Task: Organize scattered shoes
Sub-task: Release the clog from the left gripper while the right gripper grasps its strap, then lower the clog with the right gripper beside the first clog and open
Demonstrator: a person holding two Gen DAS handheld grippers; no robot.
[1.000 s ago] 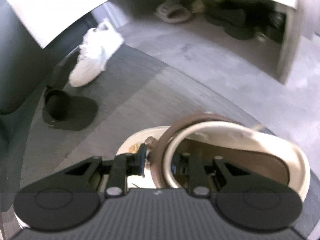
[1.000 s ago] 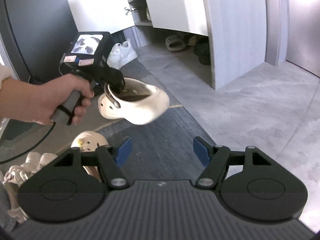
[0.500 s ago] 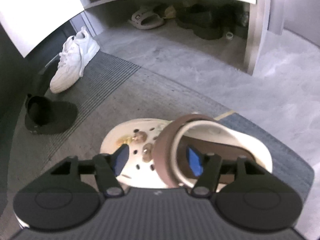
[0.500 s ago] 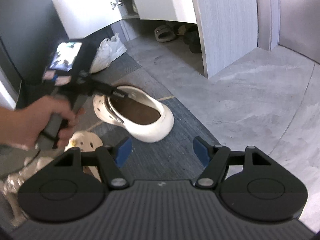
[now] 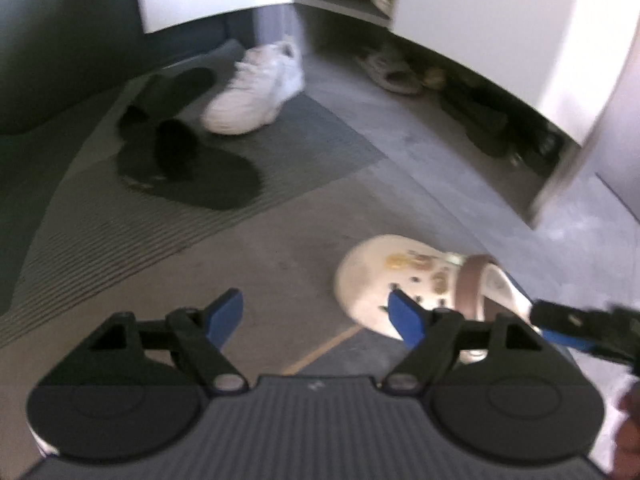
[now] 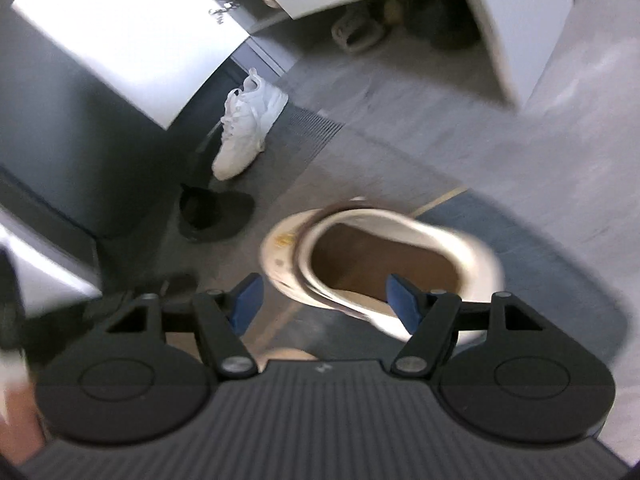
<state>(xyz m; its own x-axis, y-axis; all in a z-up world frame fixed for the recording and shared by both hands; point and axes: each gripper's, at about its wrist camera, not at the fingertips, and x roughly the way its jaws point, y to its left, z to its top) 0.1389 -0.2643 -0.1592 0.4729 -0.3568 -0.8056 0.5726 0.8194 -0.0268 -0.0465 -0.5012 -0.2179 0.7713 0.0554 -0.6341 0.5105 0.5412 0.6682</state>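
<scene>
Grey ribbed matting (image 5: 280,160) and smooth concrete floor carry a rounded cream foam clog (image 6: 380,264) (brown strap, small charms on the toe). It lies on the floor. Left hand-held gripper (image 5: 316,316) is opening, nothing between its blue pads; right hand-held gripper (image 6: 326,300) stands apart, empty.

No readable text, no labels, no brands, no numbers anywhere

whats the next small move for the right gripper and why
Probably ease the right gripper forward and close on the cream foam clog. The clog lies free on the floor; the left gripper is empty, its fingers opening, and the right one's open fingers already frame it.
</scene>
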